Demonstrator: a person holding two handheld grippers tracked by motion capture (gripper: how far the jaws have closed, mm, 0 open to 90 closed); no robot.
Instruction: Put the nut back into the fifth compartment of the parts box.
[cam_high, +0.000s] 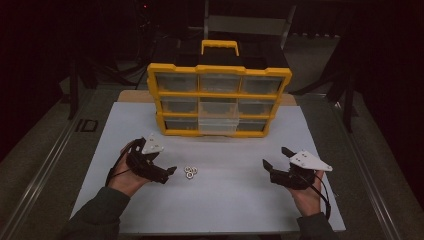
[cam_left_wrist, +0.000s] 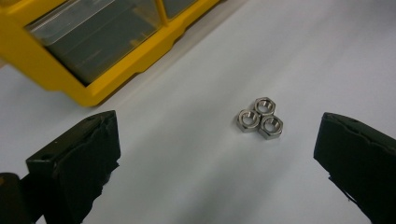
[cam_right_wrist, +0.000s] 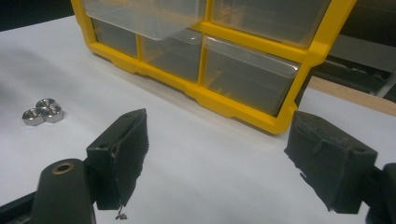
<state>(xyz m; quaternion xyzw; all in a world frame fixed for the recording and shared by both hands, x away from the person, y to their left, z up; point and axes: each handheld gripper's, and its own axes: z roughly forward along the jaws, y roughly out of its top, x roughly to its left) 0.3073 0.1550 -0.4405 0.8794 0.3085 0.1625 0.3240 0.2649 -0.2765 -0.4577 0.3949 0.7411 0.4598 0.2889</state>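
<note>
Both grippers, left gripper (cam_high: 171, 171) and right gripper (cam_high: 274, 156), gape released; nuts (cam_high: 190, 172) at three o'clock of left; right gripper view reveals organizer's (cam_right_wrist: 219, 102) protruding drawer (cam_right_wrist: 144, 16); white tabletop (cam_high: 225, 200), dark room.

Three nuts (cam_high: 190, 172) lie between left gripper (cam_high: 170, 172) and right gripper (cam_high: 272, 159).

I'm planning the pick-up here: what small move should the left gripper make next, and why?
Probably ease the left gripper forward and down so its open jaws straddle the three small silver hex nuts. The nuts lie touching in a cluster on the white table sheet, just ahead of the jaws, untouched, and a middle clear plastic drawer of the yellow organiser stands pulled out.
</note>
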